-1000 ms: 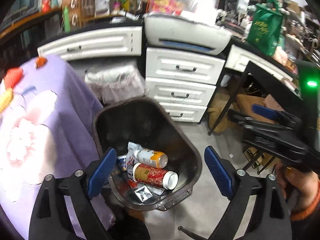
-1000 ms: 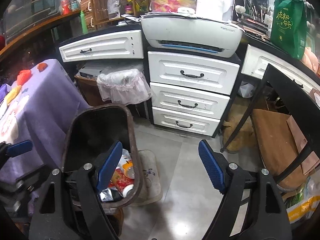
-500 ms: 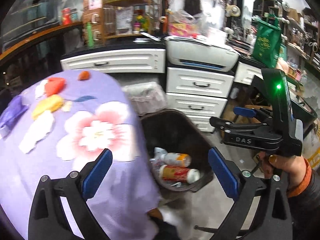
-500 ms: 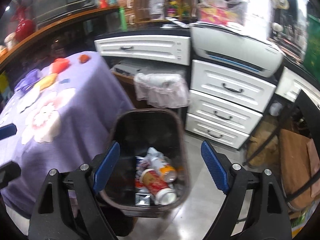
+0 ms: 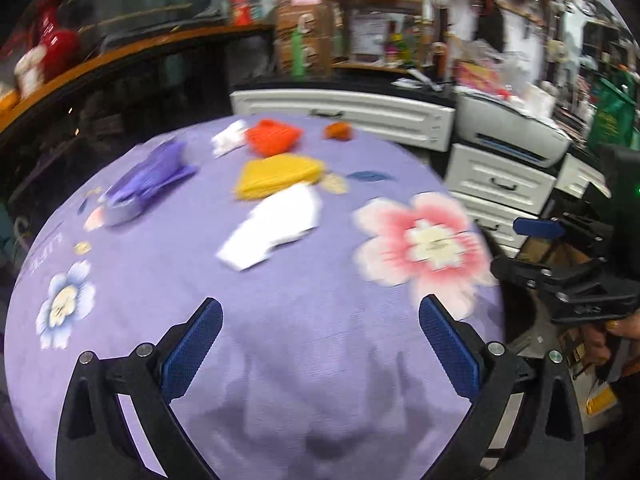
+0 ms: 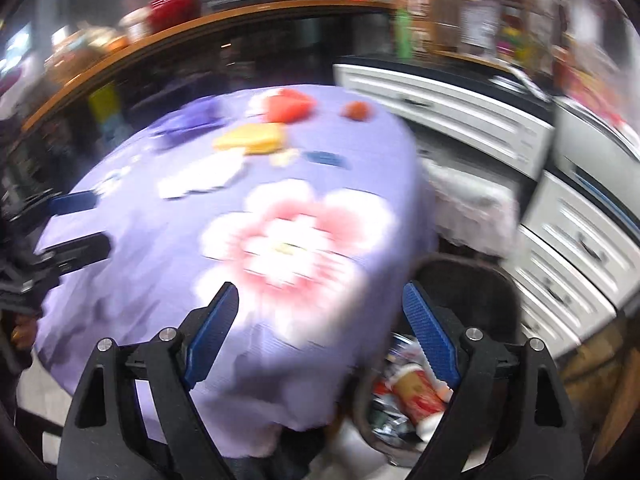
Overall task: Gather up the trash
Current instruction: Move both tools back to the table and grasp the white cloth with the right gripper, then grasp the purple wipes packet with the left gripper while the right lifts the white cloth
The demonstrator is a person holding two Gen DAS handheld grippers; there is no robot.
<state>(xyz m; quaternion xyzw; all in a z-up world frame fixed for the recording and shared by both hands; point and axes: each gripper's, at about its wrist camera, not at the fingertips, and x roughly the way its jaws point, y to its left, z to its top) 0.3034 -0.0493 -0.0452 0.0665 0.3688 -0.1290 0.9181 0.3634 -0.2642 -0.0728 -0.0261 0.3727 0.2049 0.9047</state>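
**Trash on the surface, both grippers free**

Trash is seen spread across the far half of the purple-clothed surface (image 5: 280, 340): a white wrapper (image 5: 276, 226) nearest, a yellow piece (image 5: 280, 176) just behind it, an orange piece (image 5: 274, 138) and a small orange scrap (image 5: 339, 131) further back, a purple bag (image 5: 148, 184) to the left. The bin (image 6: 472, 292) is glimpsed in the right view just beside the cloth's edge, with cans already lying in it. Both views are blurred by motion.

The left gripper (image 5: 320, 344) is held over the near cloth, jaws spread wide and nothing between them. The right gripper (image 6: 320, 322) is likewise wide apart and empty, off to the right near the bin.

The white wrapper looks the likely next pick. It lies flat, so a low approach is advised, one jaw slid under a raised edge and the cloth not pinched with it. The other pieces are best left undisturbed.
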